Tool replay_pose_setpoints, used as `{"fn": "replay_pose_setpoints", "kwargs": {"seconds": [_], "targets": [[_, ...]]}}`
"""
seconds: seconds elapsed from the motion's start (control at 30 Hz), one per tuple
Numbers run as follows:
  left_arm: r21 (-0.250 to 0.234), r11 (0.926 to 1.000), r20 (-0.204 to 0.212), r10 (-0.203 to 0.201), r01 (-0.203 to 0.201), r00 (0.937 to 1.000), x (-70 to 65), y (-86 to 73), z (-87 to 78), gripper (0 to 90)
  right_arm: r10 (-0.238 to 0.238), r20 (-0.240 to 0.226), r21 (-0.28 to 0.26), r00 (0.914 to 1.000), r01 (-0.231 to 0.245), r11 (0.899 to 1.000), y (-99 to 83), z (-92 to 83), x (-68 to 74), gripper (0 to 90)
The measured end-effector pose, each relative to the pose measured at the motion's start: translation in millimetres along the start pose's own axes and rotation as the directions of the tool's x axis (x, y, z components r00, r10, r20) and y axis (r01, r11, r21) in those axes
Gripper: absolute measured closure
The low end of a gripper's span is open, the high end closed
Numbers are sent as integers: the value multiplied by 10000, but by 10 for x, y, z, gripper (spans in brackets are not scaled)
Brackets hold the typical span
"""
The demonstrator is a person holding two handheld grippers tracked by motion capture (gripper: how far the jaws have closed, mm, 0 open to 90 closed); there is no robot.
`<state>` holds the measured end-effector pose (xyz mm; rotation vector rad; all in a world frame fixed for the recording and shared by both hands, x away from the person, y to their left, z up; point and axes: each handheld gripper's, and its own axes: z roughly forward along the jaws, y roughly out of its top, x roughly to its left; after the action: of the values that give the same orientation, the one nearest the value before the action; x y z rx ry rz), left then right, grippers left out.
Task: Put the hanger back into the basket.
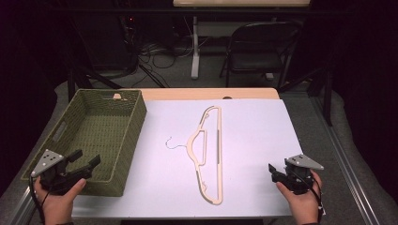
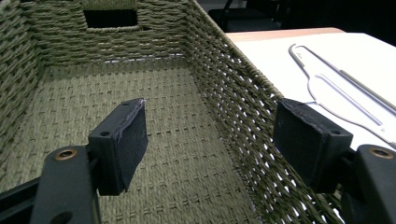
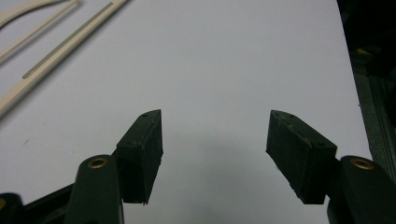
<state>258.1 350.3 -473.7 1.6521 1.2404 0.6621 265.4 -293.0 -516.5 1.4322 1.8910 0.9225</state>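
A cream plastic hanger (image 1: 209, 152) with a thin wire hook lies flat in the middle of the white table sheet (image 1: 253, 131). An empty green woven basket (image 1: 96, 136) stands at the left. My left gripper (image 1: 87, 161) hovers open over the basket's near right corner, jaws wide with nothing between them; in its own view the basket wall (image 2: 233, 102) runs between the pads and the hanger (image 2: 336, 88) lies beyond. At the sheet's front right my right gripper (image 1: 273, 171) is open and empty above bare white surface, with the hanger (image 3: 56, 42) at upper left.
A wooden table edge (image 1: 211, 93) shows behind the sheet. A folding chair (image 1: 260, 47), a table leg and cables stand on the floor beyond. A metal rail (image 1: 347, 164) runs along the right side. The basket has handle cutouts (image 2: 109, 17).
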Motion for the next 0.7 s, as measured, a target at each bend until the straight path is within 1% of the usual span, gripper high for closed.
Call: {"fn": "replay_pose_setpoints", "kwargs": {"seconds": [0.07, 0.1, 0.13, 0.2, 0.23, 0.37, 0.4, 0.43, 0.47, 0.5, 0.53, 0.63, 0.67, 0.7], "targets": [[17, 10000, -21, -20, 20, 10000, 6, 2, -2, 262, 52, -27, 103, 10000, -52, 9999, 2, 11, -16, 356], [22, 10000, -8, -32, 32, 10000, 9, 0, 0, 263, 81, -94, 372, 9999, -78, 9993, 7, 30, -38, 356], [29, 10000, 0, -28, 28, 10000, 7, -3, 2, 264, 82, -91, 485, 9999, -78, 9988, 9, 39, -40, 356], [78, 10000, 1, 34, -34, 10000, 1, -13, 1, 265, -11, -34, 634, 10000, 13, 9980, 20, 57, -36, 356], [134, 9999, 26, 89, -89, 10000, -1, -16, -4, 265, -128, 13, 688, 9999, 127, 9976, 30, 60, -33, 355], [123, 9999, 40, 115, -116, 9999, -21, -10, -32, 269, -244, -93, 928, 9997, 252, 9954, 66, 64, -7, 356], [53, 9999, 65, 128, -128, 9999, -39, -2, -50, 271, -490, -118, 983, 9987, 499, 9939, 99, 60, 14, 369], [30, 9999, 52, 162, -162, 9999, -50, 4, -58, 272, -469, -157, 1039, 9988, 483, 9934, 113, 55, 25, 379], [33, 9997, 74, 226, -227, 9997, -55, 8, -64, 272, -571, -366, 1161, 9977, 609, 9914, 134, 42, 27, 390], [41, 9997, 50, 235, -235, 9997, -64, 12, -67, 273, -630, -446, 1281, 9970, 682, 9894, 155, 29, 34, 402], [99, 9996, 90, 266, -267, 9996, -65, 16, -69, 273, -703, -495, 1219, 9963, 758, 9896, 170, 33, 43, 412], [155, 9996, 130, 233, -235, 9996, -76, 36, -45, 278, -879, -769, 1621, 9932, 995, 9817, 246, 31, 53, 430], [155, 9996, 130, 233, -235, 9996, -76, 36, -45, 280, -879, -769, 1621, 9932, 995, 9817, 246, 31, 53, 430], [241, 9993, 117, 285, -288, 9995, -86, 74, -26, 282, -1076, -942, 1909, 9897, 1240, 9737, 333, 33, 60, 447]]}}
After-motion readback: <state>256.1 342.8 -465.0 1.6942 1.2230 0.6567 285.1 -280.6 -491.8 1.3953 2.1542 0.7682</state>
